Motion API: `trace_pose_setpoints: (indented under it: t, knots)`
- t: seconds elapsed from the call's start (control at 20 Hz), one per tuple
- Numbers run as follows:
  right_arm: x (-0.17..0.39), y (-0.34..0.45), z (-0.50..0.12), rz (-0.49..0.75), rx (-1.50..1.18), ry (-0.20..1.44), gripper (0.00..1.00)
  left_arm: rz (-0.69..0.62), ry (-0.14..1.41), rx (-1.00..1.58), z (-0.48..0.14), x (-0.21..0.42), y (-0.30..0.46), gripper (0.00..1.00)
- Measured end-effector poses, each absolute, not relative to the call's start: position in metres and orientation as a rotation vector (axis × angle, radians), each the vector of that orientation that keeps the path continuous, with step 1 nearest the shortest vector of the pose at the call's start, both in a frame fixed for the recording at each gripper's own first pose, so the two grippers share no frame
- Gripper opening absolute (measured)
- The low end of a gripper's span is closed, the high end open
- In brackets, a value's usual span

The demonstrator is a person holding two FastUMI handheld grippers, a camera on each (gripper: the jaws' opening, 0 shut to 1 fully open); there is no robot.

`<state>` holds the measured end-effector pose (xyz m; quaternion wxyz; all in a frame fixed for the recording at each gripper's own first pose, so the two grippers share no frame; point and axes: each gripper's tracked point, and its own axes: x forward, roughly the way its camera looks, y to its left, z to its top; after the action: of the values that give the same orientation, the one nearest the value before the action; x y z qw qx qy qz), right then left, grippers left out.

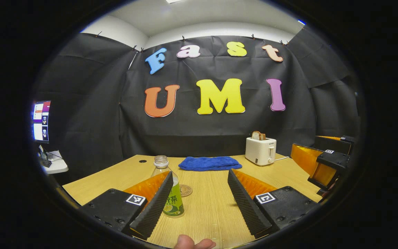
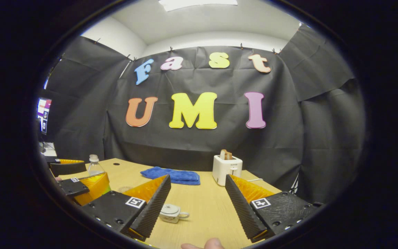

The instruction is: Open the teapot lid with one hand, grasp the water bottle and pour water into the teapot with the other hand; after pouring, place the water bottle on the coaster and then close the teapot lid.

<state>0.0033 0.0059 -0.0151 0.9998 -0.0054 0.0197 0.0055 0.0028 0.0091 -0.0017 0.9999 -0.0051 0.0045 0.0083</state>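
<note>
Over the pale wooden table (image 1: 212,211) the left gripper (image 1: 199,193) hangs with its fingers spread wide and gripping nothing, and the clear plastic water bottle with a green label (image 1: 171,193) stands upright, capless, at about 10 o'clock just behind the left finger, the round cork coaster (image 1: 186,190) lying flat just beside it. Over on the other side the right gripper (image 2: 197,199) is splayed and empty too, with the small white lidded teapot (image 2: 171,212) sitting at about 8 o'clock by its left finger, a folded blue towel (image 2: 173,175) and a white toaster holding bread (image 2: 226,168) toward 12 o'clock at the table's far edge.
</note>
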Motion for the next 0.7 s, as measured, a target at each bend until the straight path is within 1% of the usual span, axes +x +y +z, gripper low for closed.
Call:
trace_pose_setpoints:
  t: [0.05,0.1,0.15,0.25,0.3,0.35,0.45,0.5,0.55,0.6,0.65,0.7]
  knots:
    - [0.004,0.007,-0.018,0.016,-0.01,0.046,0.95,0.017,0.01,-0.009,-0.002,0.004,0.009,0.99]
    - [0.005,0.009,-0.02,0.02,-0.007,0.051,0.97,0.02,0.01,-0.007,-0.002,0.002,0.009,0.99]
    - [0.006,0.009,-0.023,0.023,-0.005,0.057,0.95,0.024,0.011,-0.003,-0.003,0.002,0.01,0.99]
    - [0.009,0.012,-0.029,0.031,-0.004,0.074,0.95,0.031,0.009,0.002,-0.002,0.002,0.01,0.99]
    - [0.009,0.015,-0.032,0.041,0.0,0.08,0.93,0.036,0.005,0.002,0.0,0.002,0.011,0.99]
    - [0.011,0.018,-0.035,0.048,0.002,0.088,0.98,0.041,0.004,-0.003,0.001,0.001,0.011,0.99]
    - [0.015,0.026,-0.044,0.072,0.003,0.107,0.98,0.045,0.002,-0.008,0.001,-0.001,0.013,0.99]
    - [0.017,0.033,-0.049,0.089,0.005,0.119,0.95,0.052,0.003,-0.005,0.001,-0.003,0.017,0.99]
    - [0.02,0.038,-0.055,0.1,0.007,0.131,0.98,0.06,0.006,0.0,0.0,-0.007,0.022,0.99]
    - [0.023,0.043,-0.06,0.113,0.005,0.146,0.95,0.065,0.01,0.006,-0.002,-0.009,0.026,0.99]
    - [0.026,0.049,-0.067,0.122,0.001,0.158,0.95,0.074,0.013,0.012,-0.003,-0.012,0.031,0.96]
    - [0.03,0.055,-0.073,0.131,-0.003,0.166,0.98,0.084,0.015,0.016,-0.005,-0.014,0.037,0.99]
